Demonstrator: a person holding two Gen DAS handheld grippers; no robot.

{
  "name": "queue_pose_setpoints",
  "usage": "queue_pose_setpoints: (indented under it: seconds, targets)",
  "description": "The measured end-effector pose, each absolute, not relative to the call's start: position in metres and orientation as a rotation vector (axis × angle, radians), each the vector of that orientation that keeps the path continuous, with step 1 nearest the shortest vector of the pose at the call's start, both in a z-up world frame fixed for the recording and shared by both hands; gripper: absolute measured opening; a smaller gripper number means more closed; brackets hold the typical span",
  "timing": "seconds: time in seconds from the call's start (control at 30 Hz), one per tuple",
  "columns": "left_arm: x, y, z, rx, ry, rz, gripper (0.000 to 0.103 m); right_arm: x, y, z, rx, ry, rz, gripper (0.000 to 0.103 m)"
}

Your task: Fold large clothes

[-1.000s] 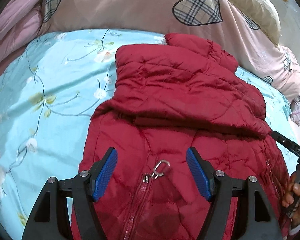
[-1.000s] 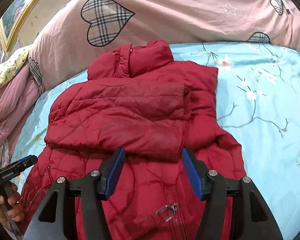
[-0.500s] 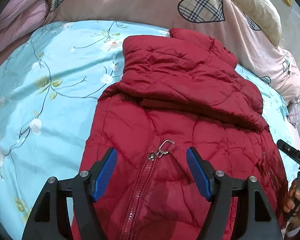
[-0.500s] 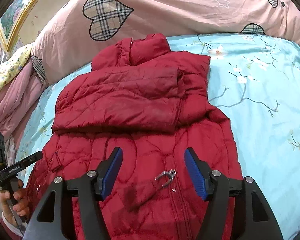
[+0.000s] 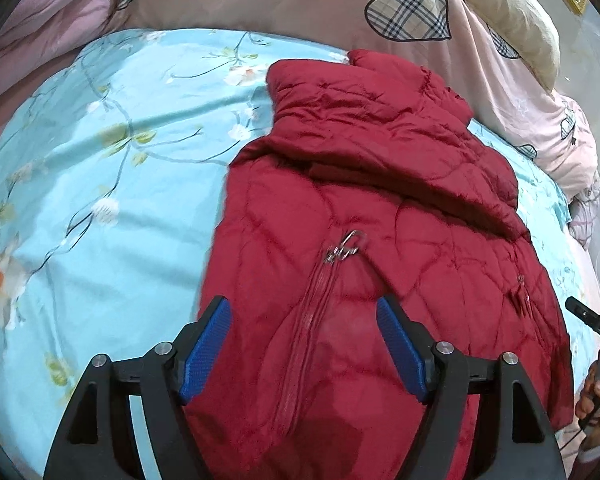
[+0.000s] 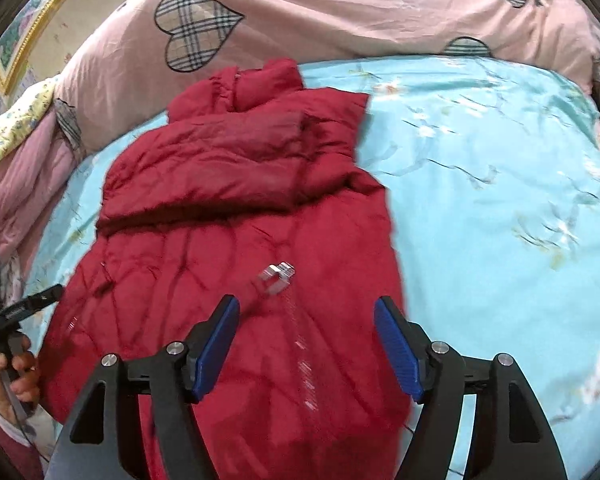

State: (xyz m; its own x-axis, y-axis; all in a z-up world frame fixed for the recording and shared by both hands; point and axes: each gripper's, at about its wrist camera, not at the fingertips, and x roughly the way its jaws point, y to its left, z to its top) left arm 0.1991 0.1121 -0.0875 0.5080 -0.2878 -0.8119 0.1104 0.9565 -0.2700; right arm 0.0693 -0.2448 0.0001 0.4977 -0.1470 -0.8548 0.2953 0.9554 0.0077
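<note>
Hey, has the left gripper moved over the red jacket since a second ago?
Yes. The left gripper has pulled back toward the hem: the zipper pull, earlier between its fingertips, now lies beyond them.

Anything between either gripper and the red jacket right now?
Nothing visible. The red jacket lies flat on the blue floral sheet, directly under the left gripper and right gripper. Both sets of jaws are opening, with nothing between the pads.

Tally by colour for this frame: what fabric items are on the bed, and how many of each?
Red: 1, the padded jacket
Light blue floral: 1, the bedsheet
Pink with plaid hearts: 1, the quilt
Cream: 1, the pillow
Total: 4
</note>
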Motion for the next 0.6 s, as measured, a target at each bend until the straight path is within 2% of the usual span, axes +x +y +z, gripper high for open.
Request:
queue_pose_setpoints:
  seconds: [0.13, 0.6]
  targets:
    - [0.181, 0.122, -0.085, -0.195, 1.017, -0.241, 0.075, 0.048, -0.249, -0.005, 0.140, 1.043, -0.315, 0.077]
    - [0.133, 0.143, -0.091, -0.210, 1.055, -0.222, 0.078, -0.002, -0.235, -0.028, 0.220, 1.127, -0.312, 0.077]
